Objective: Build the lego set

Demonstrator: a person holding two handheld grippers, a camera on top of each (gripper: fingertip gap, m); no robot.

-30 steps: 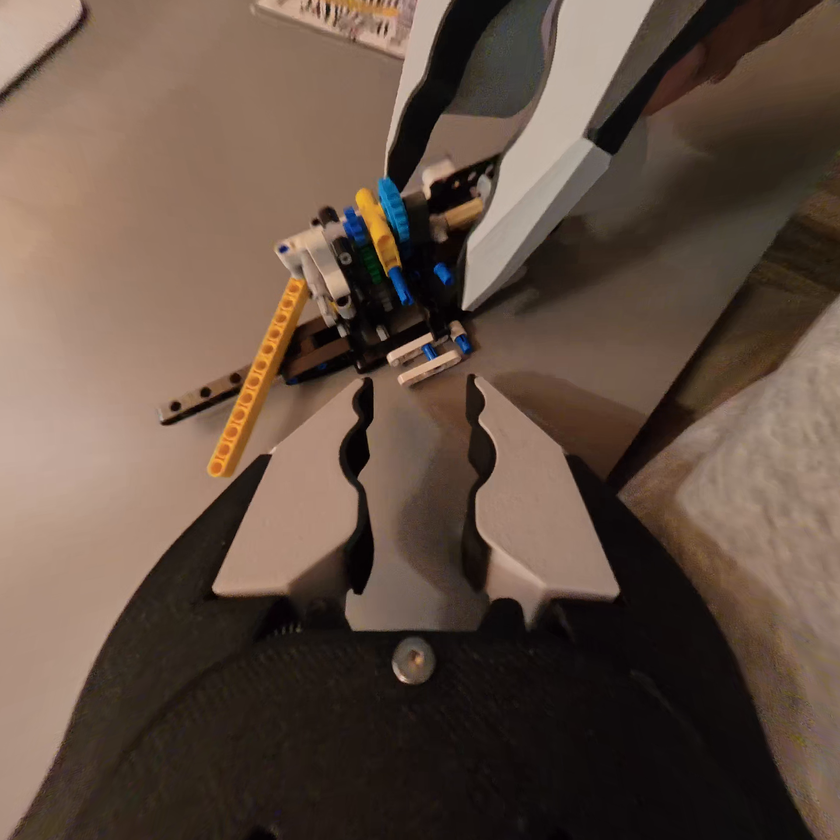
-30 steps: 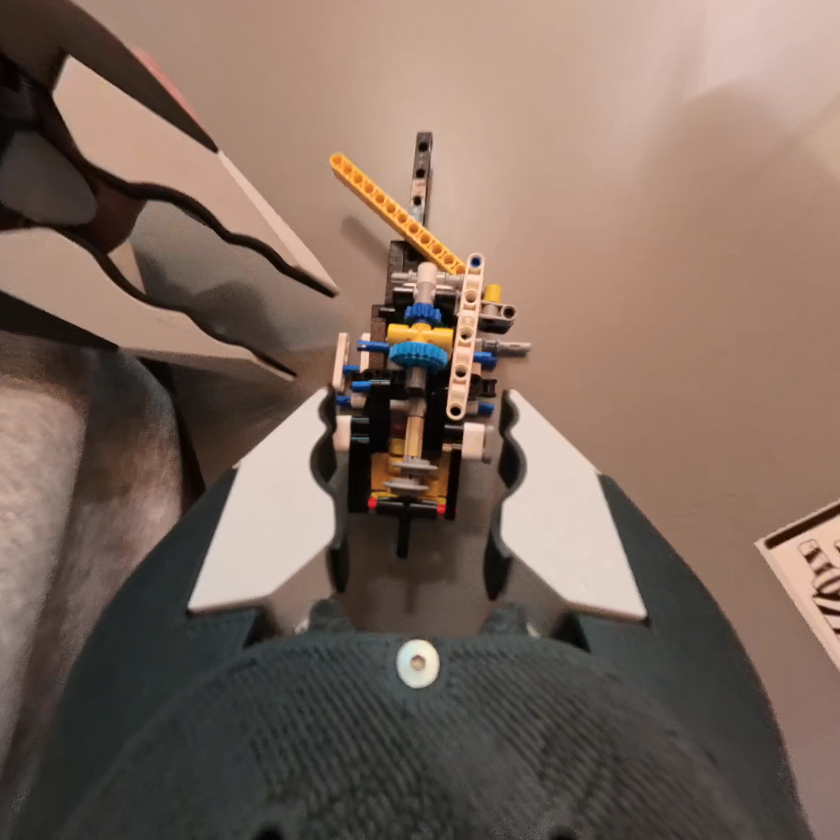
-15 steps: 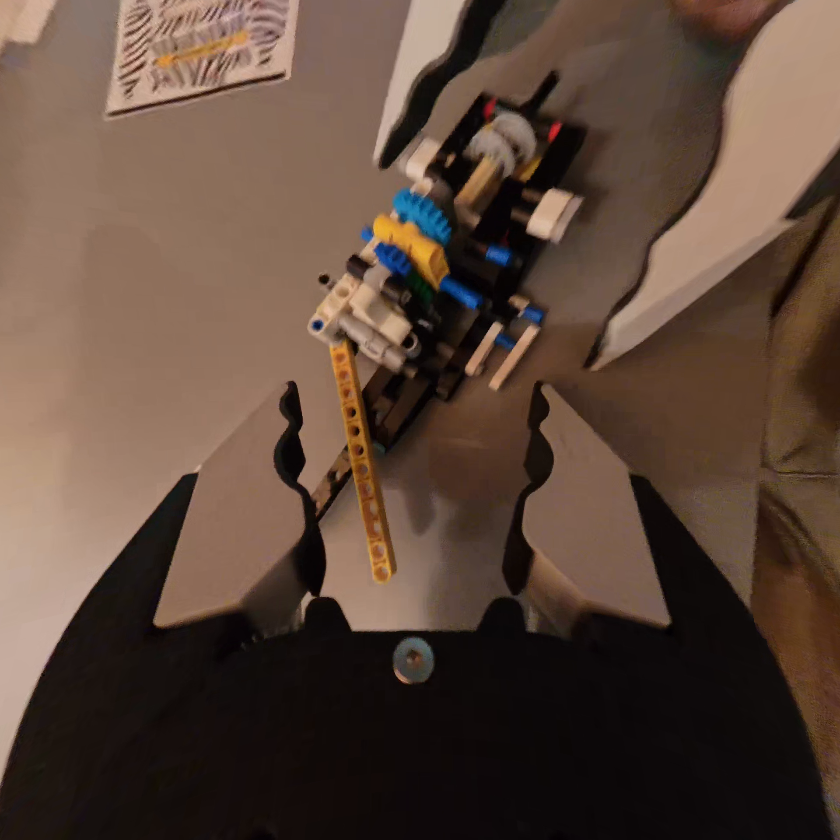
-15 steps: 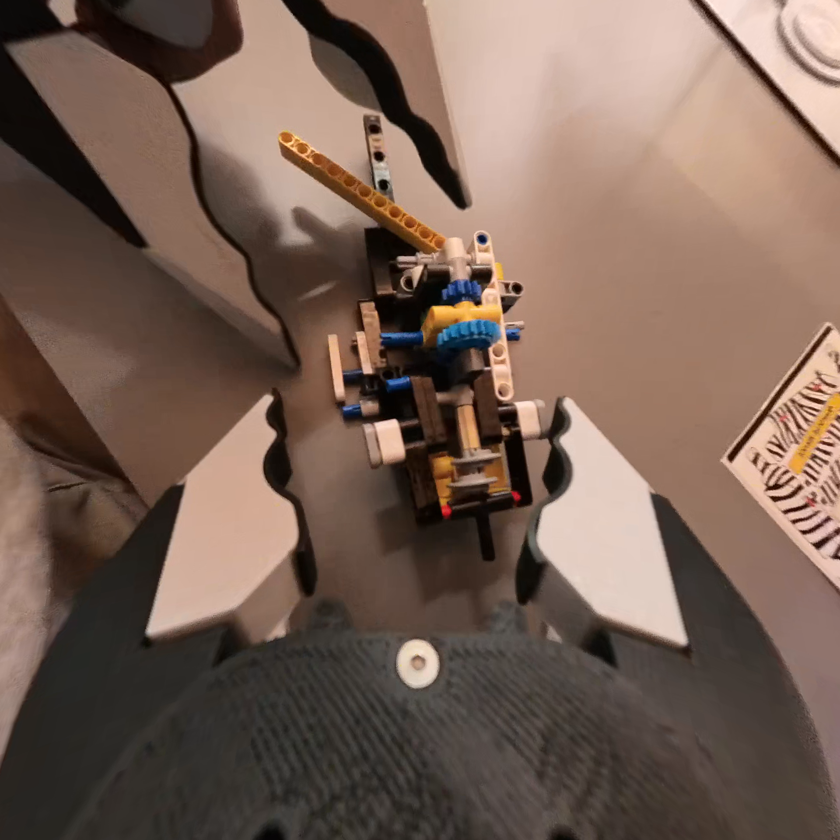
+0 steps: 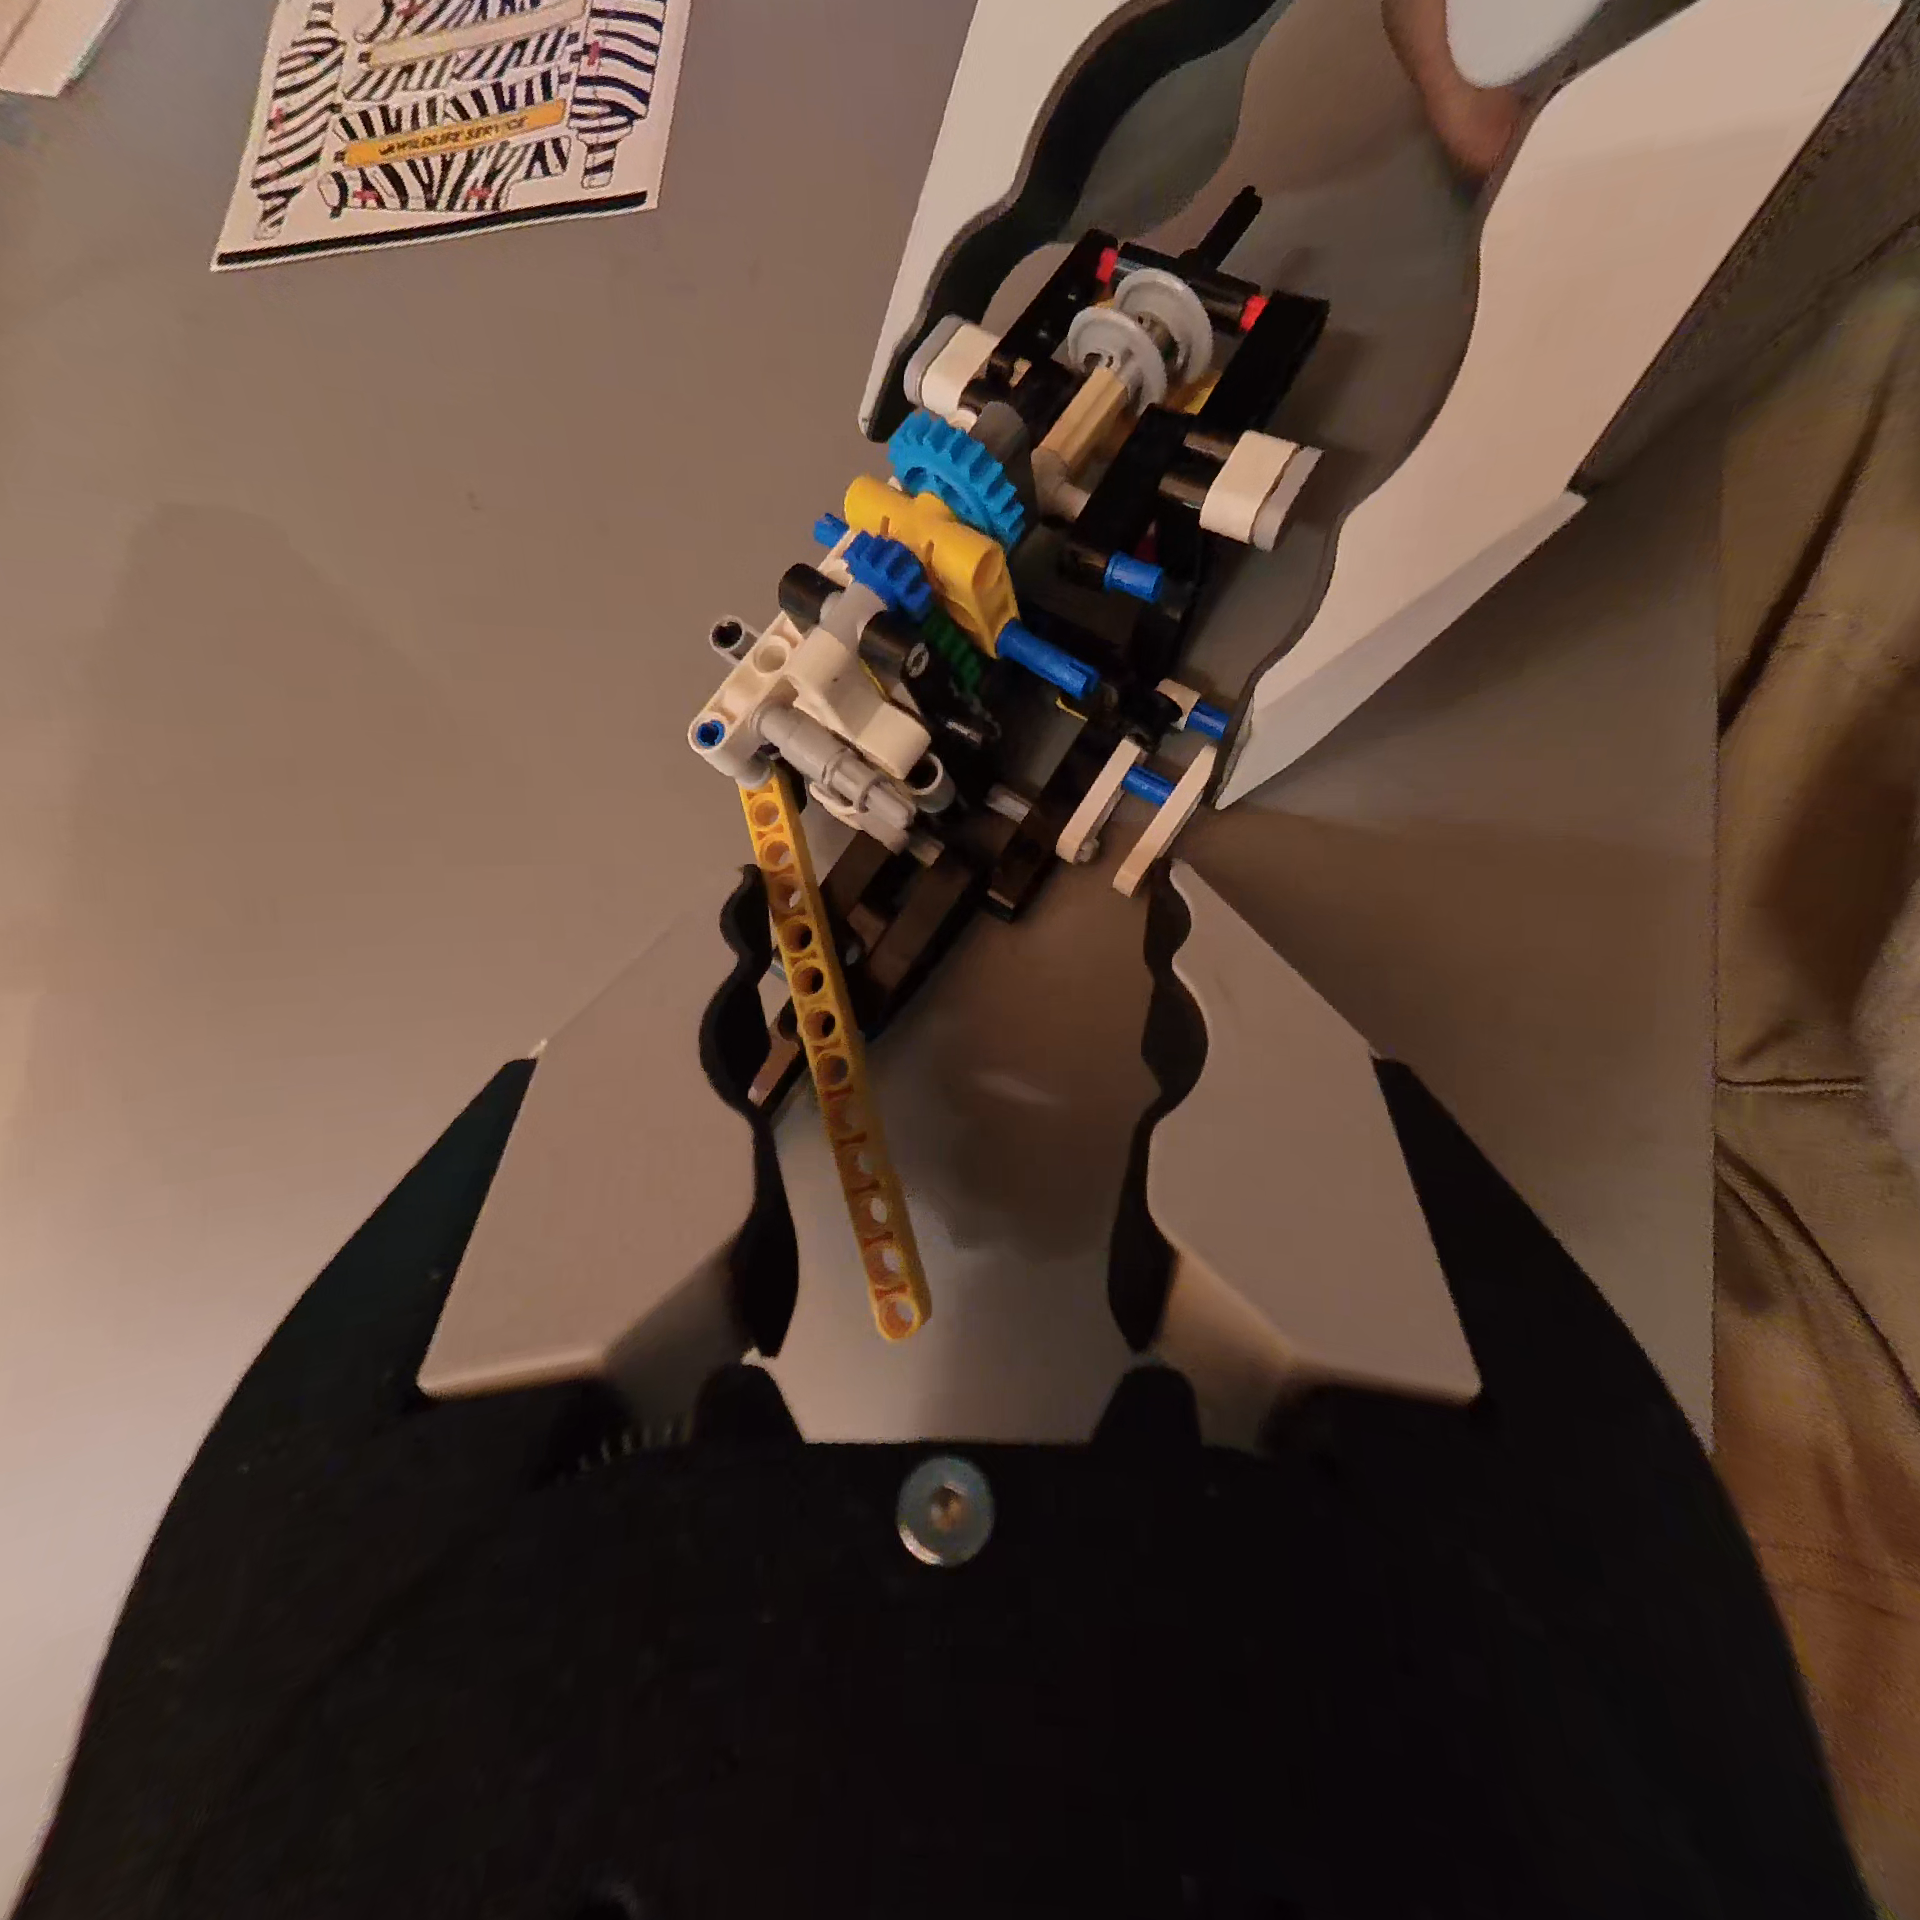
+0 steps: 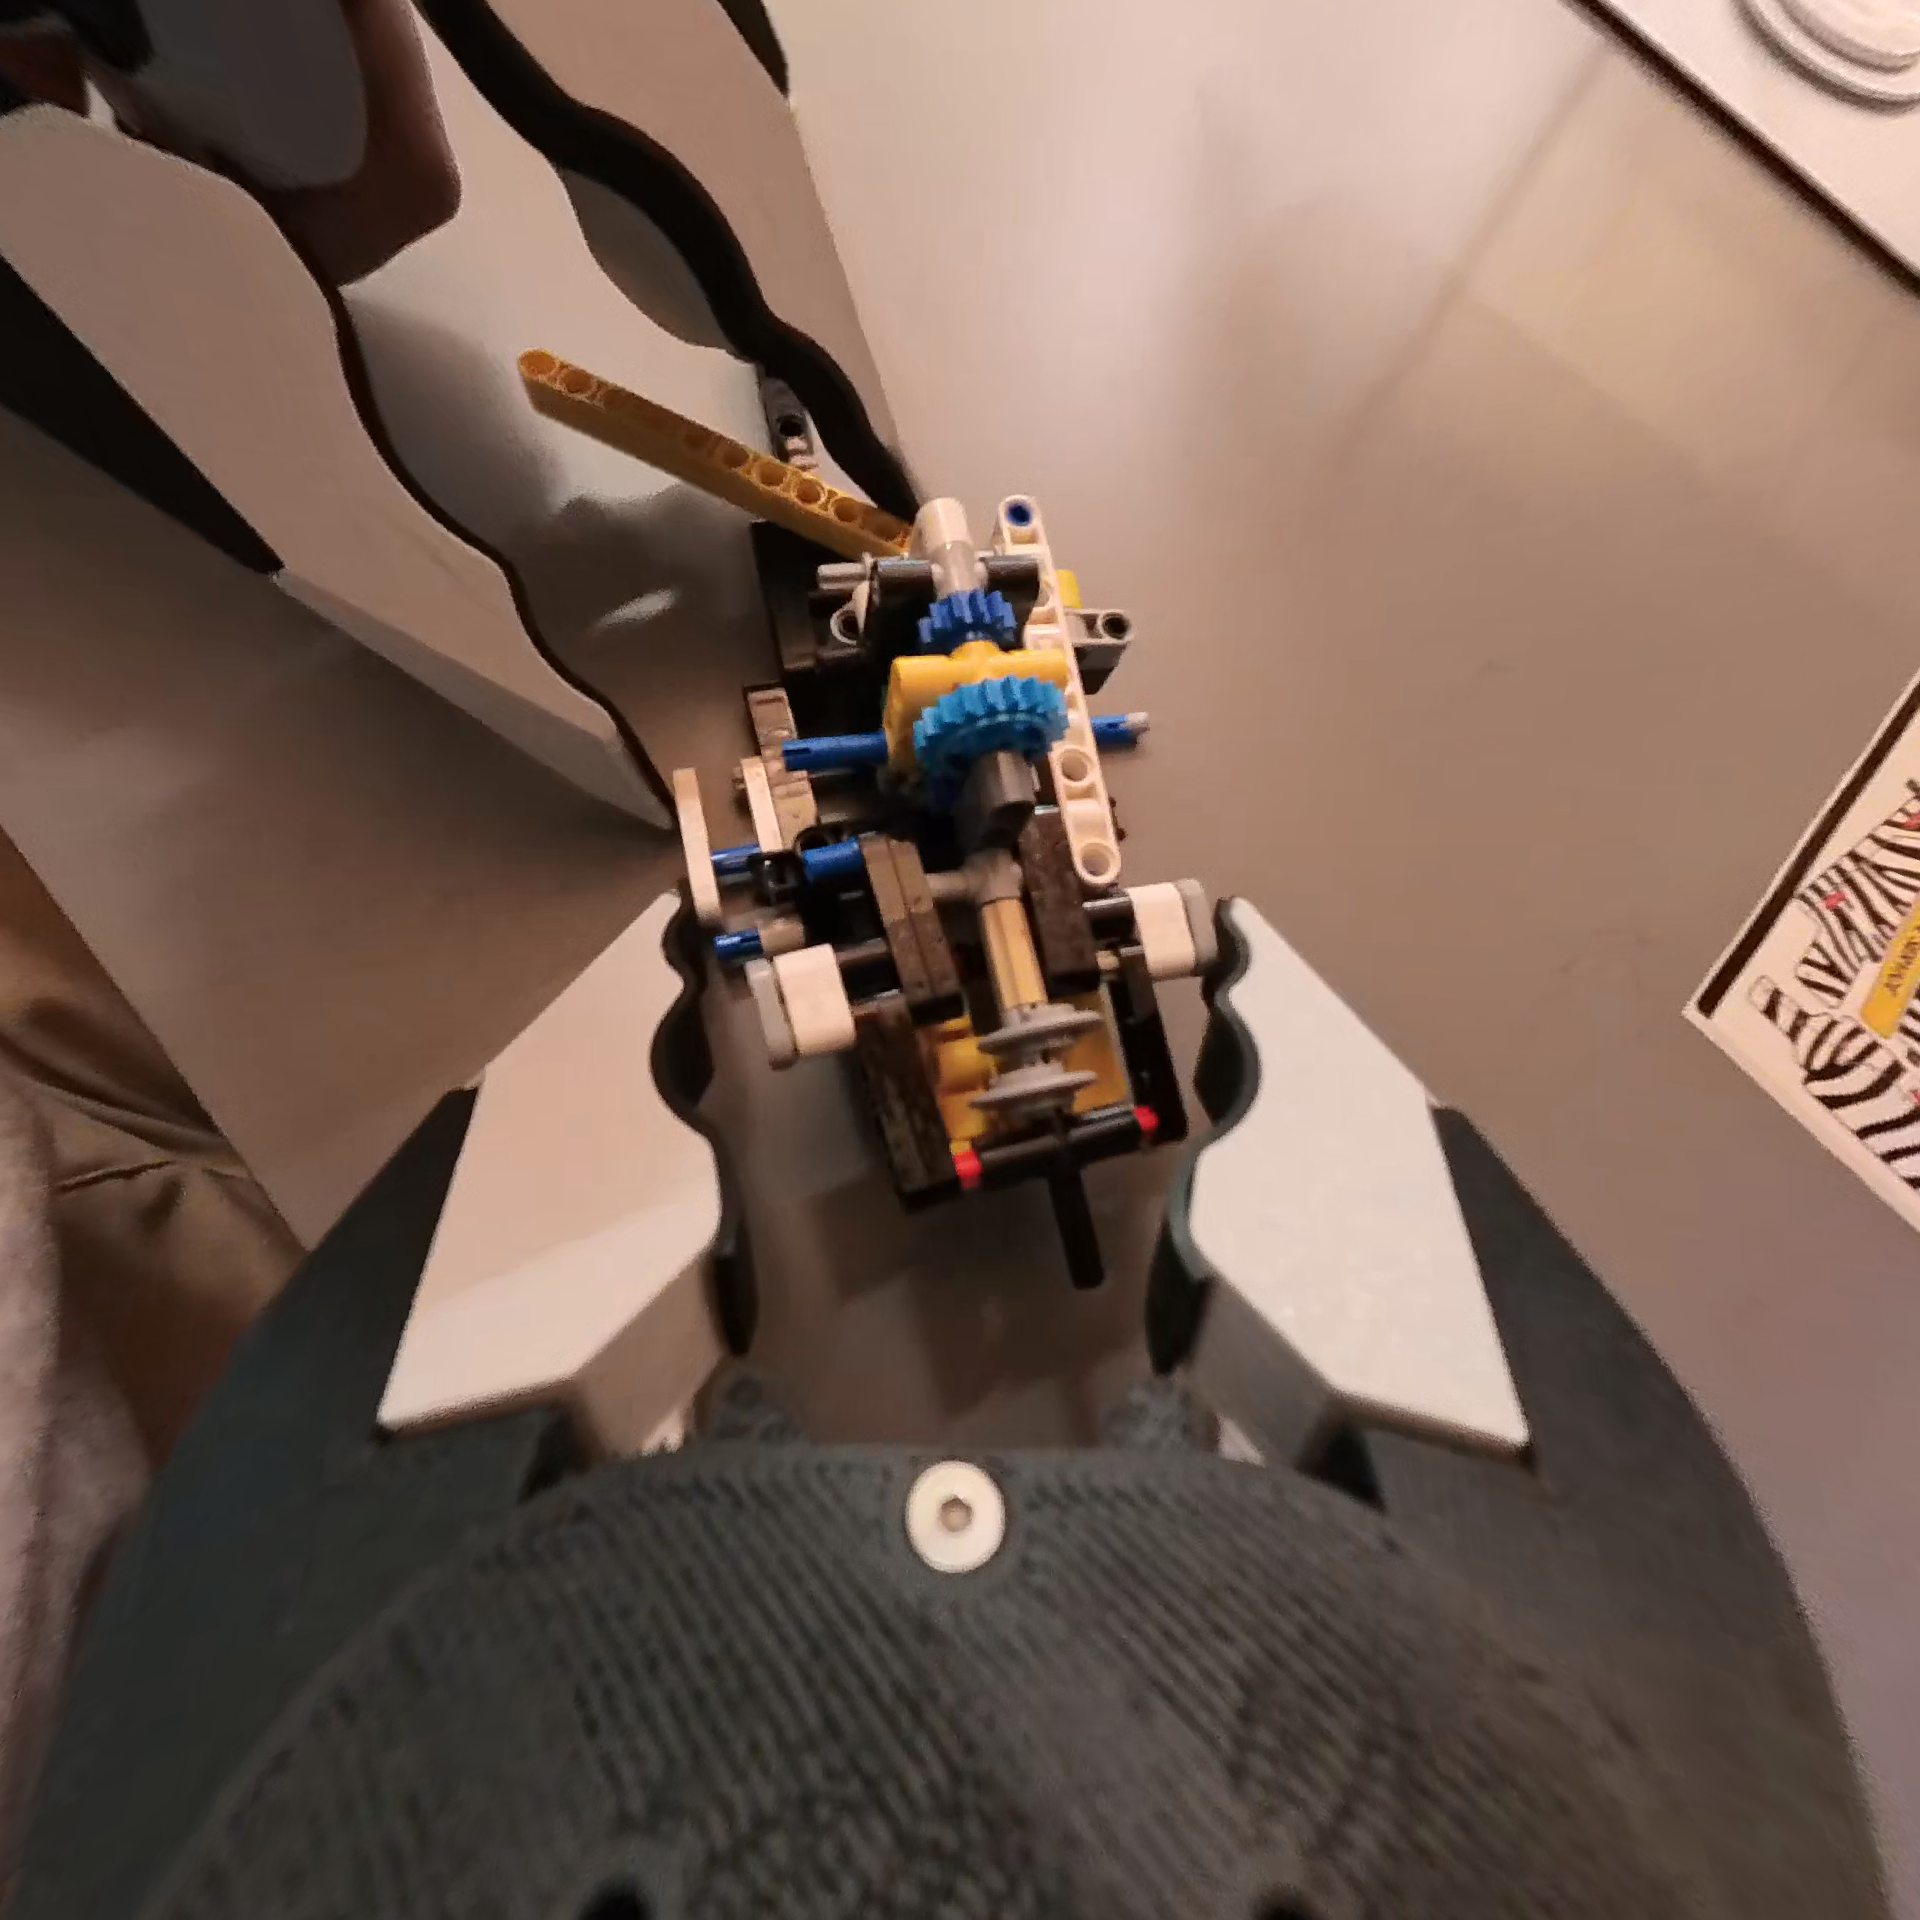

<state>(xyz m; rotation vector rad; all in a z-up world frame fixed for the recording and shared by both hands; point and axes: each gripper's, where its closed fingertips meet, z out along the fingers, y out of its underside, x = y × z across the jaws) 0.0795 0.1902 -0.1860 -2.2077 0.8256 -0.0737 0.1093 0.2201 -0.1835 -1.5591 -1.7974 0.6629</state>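
Note:
A partly built lego model (image 5: pixel 997 623) lies on the grey table (image 5: pixel 364 727). It has black frames, blue gears, a yellow block and white bushes. A long yellow beam (image 5: pixel 831 1060) and a black beam stick out of one end. My left gripper (image 5: pixel 956 894) is open and straddles that beam end; the yellow beam lies between its fingers. My right gripper (image 6: pixel 951 914) is open around the other end of the model (image 6: pixel 966 883), its right fingertip next to a white bush (image 6: pixel 1164 925). Each gripper also shows in the other's view, the right (image 5: pixel 1049 608) and the left (image 6: pixel 790 665).
A sticker sheet with zebra stripes (image 5: pixel 447 125) lies on the table beyond the model; it also shows in the right wrist view (image 6: pixel 1849 987). A pale tray edge (image 6: pixel 1818 104) lies at the far corner. The table edge and a person's khaki clothing (image 5: pixel 1818 935) are beside the model.
My left gripper swung round to the beam end, opened wider and moved in over the yellow beam. My right gripper opened from close around the model, then narrowed slightly.

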